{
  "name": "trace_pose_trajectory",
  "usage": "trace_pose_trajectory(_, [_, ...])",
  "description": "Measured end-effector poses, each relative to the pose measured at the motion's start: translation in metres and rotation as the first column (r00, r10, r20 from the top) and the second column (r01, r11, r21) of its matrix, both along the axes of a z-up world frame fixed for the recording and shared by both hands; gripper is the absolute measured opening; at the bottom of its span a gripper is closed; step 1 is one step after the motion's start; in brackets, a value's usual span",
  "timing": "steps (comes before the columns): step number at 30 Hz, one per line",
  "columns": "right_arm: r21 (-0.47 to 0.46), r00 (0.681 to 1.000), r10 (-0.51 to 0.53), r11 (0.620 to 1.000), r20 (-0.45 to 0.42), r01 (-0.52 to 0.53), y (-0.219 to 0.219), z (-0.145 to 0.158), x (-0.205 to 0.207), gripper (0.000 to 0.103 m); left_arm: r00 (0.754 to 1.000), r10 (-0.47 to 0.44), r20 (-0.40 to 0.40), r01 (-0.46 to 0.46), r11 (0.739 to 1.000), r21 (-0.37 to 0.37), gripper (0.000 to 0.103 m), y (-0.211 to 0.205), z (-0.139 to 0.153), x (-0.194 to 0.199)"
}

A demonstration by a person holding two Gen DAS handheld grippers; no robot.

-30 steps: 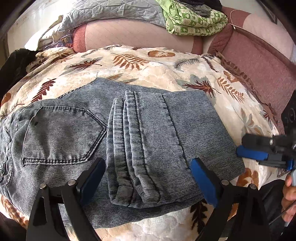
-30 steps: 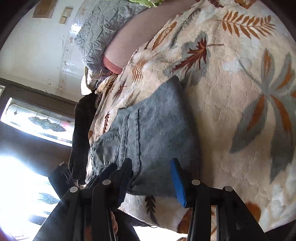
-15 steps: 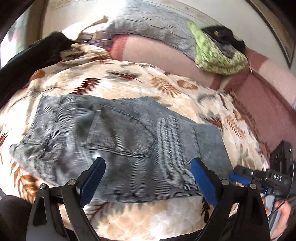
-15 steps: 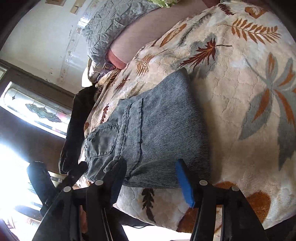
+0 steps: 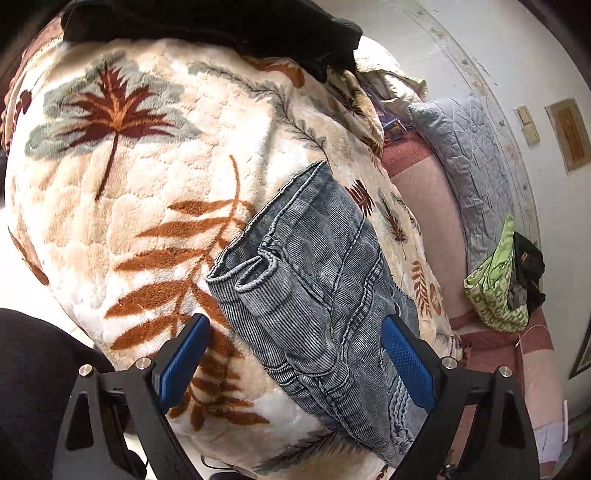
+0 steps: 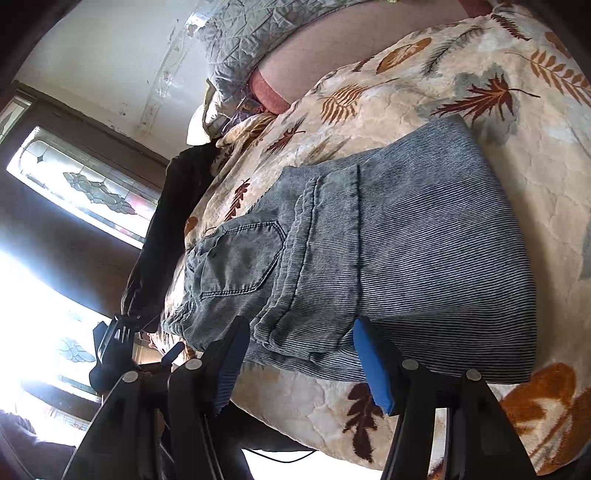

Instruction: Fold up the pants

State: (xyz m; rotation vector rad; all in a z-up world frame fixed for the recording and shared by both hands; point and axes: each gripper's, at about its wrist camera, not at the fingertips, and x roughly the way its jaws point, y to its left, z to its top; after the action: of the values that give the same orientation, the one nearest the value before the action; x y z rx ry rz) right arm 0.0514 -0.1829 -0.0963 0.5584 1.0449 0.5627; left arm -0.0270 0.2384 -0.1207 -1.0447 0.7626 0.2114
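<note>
Grey-blue corduroy-look jeans lie folded on a cream leaf-print blanket, with the back pocket up and the leg hems laid over the seat. In the left wrist view the jeans show from the waistband end. My left gripper is open and empty, with its jaws either side of the waistband end and above it. My right gripper is open and empty at the near edge of the folded legs. The left gripper also shows at the far left of the right wrist view.
The blanket covers a sofa with pink cushions. A grey quilted pillow and a green patterned cloth lie along the sofa back. A black garment lies at the blanket's far end. A bright window is at left.
My left gripper has swung round to the waistband end of the jeans, and its view has turned. My right gripper has moved closer to the near edge of the fold. Both stay open.
</note>
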Motion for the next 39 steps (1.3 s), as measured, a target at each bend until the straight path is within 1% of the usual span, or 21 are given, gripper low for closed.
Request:
trace_pose_trajectory(3, [-0.008,1.000,0.001,1.000,-0.003,-0.001,0.005,0.001,-0.001,0.063,1.000,0.007,-0.008,-0.007,1.000,-0.002,0.093,0.001,-0.004,0.005])
trace_pose_trajectory(7, [-0.026,1.000,-0.001,1.000,-0.005,0.001,0.008,0.003,0.000,0.063,1.000,0.011,-0.012,-0.010,0.998,0.063,0.093,0.000,0.003,0.017])
trace_pose_trajectory(9, [-0.038,1.000,-0.001,0.999,-0.011,0.001,0.010,0.002,0.001,0.063,0.999,0.015,-0.035,-0.011,0.995,0.098,0.093,-0.003,0.005,0.023])
trace_pose_trajectory(11, [-0.058,1.000,0.001,0.998,-0.013,-0.002,0.014,0.003,0.002,0.063,0.998,0.010,-0.058,0.000,0.987,0.159,0.089,-0.008,0.006,0.028])
trace_pose_trajectory(13, [-0.077,1.000,0.005,0.997,-0.017,-0.006,0.020,0.004,0.003,0.063,0.997,0.001,-0.082,0.018,0.975,0.221,0.070,-0.013,0.007,0.032])
trace_pose_trajectory(14, [-0.087,1.000,0.005,0.996,-0.018,-0.007,0.023,0.005,0.004,0.063,0.996,0.001,-0.094,0.022,0.970,0.240,0.065,-0.014,0.006,0.032])
trace_pose_trajectory(15, [-0.095,1.000,0.006,0.995,-0.020,-0.008,0.026,0.006,0.004,0.063,0.995,0.003,-0.100,0.022,0.969,0.247,0.061,-0.013,0.006,0.033])
trace_pose_trajectory(17, [-0.104,1.000,0.017,0.994,-0.023,-0.020,0.033,0.007,0.004,0.063,0.996,0.007,-0.093,0.015,0.970,0.242,0.059,-0.011,0.004,0.031])
trace_pose_trajectory(18, [-0.116,0.999,0.024,0.993,-0.021,-0.027,0.038,0.008,0.004,0.063,0.996,0.009,-0.093,0.014,0.969,0.246,0.055,-0.010,0.005,0.032])
trace_pose_trajectory(19, [-0.126,0.999,0.032,0.991,-0.019,-0.035,0.043,0.009,0.003,0.063,0.995,0.011,-0.094,0.013,0.968,0.252,0.048,-0.009,0.005,0.031])
trace_pose_trajectory(20, [-0.131,0.999,0.042,0.990,-0.019,-0.044,0.048,0.010,0.003,0.063,0.996,0.011,-0.092,0.013,0.966,0.257,0.045,-0.008,0.005,0.031])
trace_pose_trajectory(22, [-0.142,0.998,0.058,0.988,-0.010,-0.059,0.057,0.014,0.002,0.063,0.996,-0.003,-0.087,0.026,0.964,0.264,0.031,-0.007,0.005,0.030])
trace_pose_trajectory(25, [-0.155,0.997,0.080,0.985,0.002,-0.079,0.071,0.021,0.004,0.063,0.997,-0.007,-0.080,0.026,0.969,0.246,0.025,-0.002,0.003,0.028])
trace_pose_trajectory(29, [-0.133,0.994,0.112,0.985,-0.022,-0.114,0.098,0.023,0.016,0.063,0.998,-0.014,-0.069,0.031,0.968,0.250,0.021,-0.002,0.004,0.026])
trace_pose_trajectory(32, [-0.076,0.986,0.157,0.984,-0.062,-0.161,0.127,0.018,0.028,0.063,0.998,-0.019,-0.060,0.034,0.965,0.259,0.019,-0.003,0.005,0.025])
trace_pose_trajectory(33, [-0.064,0.982,0.176,0.982,-0.075,-0.180,0.138,0.015,0.032,0.066,0.998,-0.021,-0.058,0.035,0.965,0.259,0.019,-0.003,0.005,0.025])
trace_pose_trajectory(34, [-0.064,0.976,0.197,0.977,-0.093,-0.203,0.149,0.009,0.036,0.075,0.998,-0.023,-0.055,0.036,0.965,0.259,0.019,-0.003,0.005,0.025])
trace_pose_trajectory(35, [-0.073,0.969,0.214,0.972,-0.121,-0.224,0.159,0.000,0.041,0.080,0.998,-0.024,-0.054,0.037,0.965,0.259,0.019,-0.003,0.005,0.024])
trace_pose_trajectory(36, [-0.098,0.963,0.215,0.968,-0.161,-0.233,0.167,-0.012,0.046,0.082,0.998,-0.024,-0.053,0.036,0.966,0.258,0.019,-0.003,0.005,0.024])
trace_pose_trajectory(37, [-0.130,0.958,0.212,0.962,-0.194,-0.239,0.174,-0.021,0.049,0.082,0.998,-0.023,-0.053,0.036,0.966,0.256,0.019,-0.003,0.004,0.024])
trace_pose_trajectory(39, [-0.183,0.950,0.246,0.942,-0.193,-0.281,0.186,-0.011,0.050,0.083,0.998,-0.024,-0.053,0.037,0.966,0.256,0.019,-0.002,0.004,0.023])
